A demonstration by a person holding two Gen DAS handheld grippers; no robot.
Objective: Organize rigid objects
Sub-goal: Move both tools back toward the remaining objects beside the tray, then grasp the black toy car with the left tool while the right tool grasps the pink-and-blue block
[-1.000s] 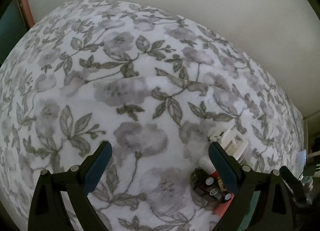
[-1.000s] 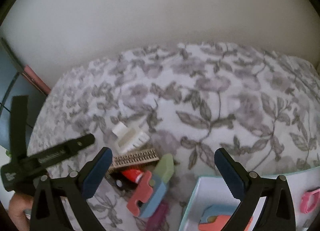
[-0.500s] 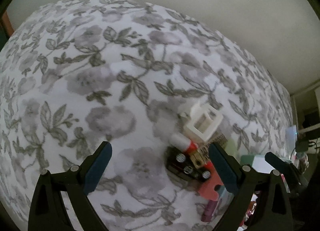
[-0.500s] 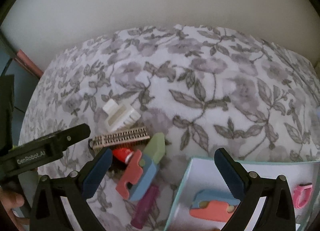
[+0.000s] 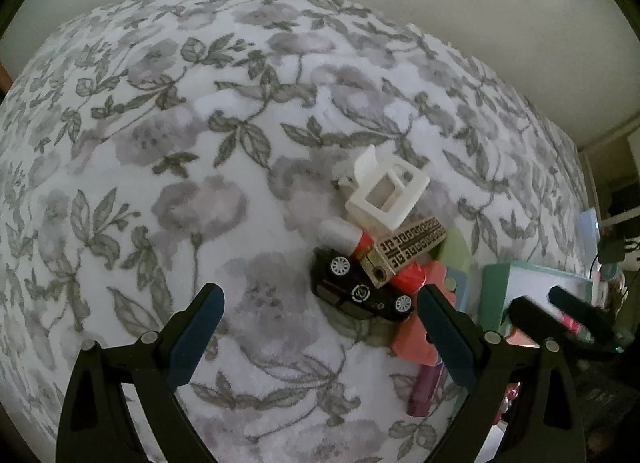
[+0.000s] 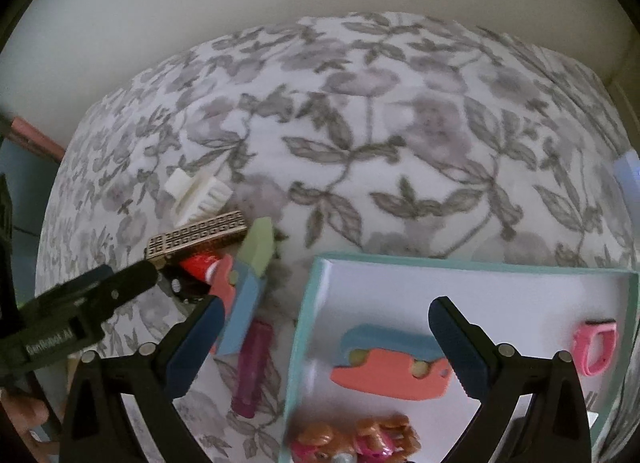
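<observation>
Both tools gape wide and empty over the bed (image 5: 168, 111): left tool (image 5: 320, 327) near the toy pile (image 5: 380, 263), right tool (image 6: 324, 335) above the box (image 6: 480, 275). A careless grab could topple the stacked pieces.

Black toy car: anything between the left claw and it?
Nothing visible does. The left claw is open, and the small black toy car lies on the floral bedspread just ahead of its right fingertip. Only its far side is crowded: the patterned gold rectangular block and red-and-white tube rest against it.
</observation>
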